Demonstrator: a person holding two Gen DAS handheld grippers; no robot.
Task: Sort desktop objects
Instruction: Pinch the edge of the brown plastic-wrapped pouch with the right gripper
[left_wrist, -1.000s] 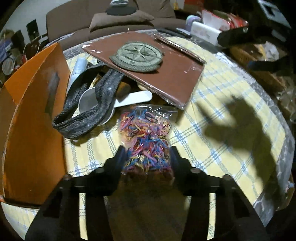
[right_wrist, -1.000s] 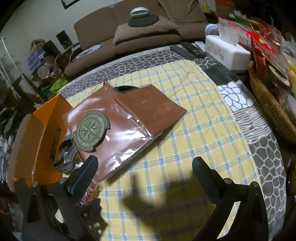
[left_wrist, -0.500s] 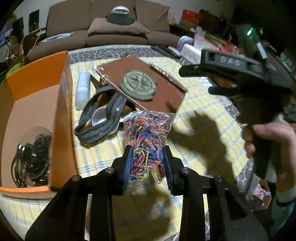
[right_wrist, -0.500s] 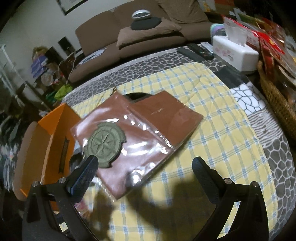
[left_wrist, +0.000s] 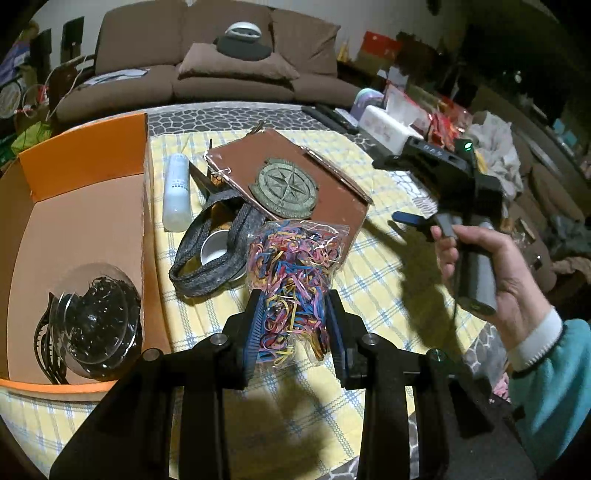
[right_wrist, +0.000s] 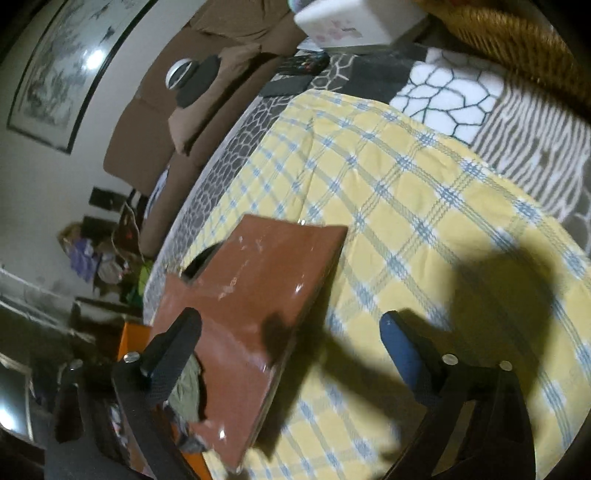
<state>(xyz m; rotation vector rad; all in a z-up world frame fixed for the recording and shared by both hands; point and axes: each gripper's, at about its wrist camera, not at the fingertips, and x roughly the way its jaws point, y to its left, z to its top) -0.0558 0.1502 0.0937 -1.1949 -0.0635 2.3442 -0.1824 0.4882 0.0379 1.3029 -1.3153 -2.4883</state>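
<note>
Inside orange box (left_wrist: 85, 221): clear dish (left_wrist: 92, 317) of black bits. Left gripper (left_wrist: 295, 325) clamps rubber-band bag (left_wrist: 295, 266); right gripper (right_wrist: 291, 339) empty, closing.

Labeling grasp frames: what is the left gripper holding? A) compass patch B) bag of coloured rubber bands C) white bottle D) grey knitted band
B: in the left wrist view, the left gripper has its pads pressed on the clear bag of coloured rubber bands, held above the table.

teal sleeve (left_wrist: 554, 373), white cuff (left_wrist: 535, 336)
</note>
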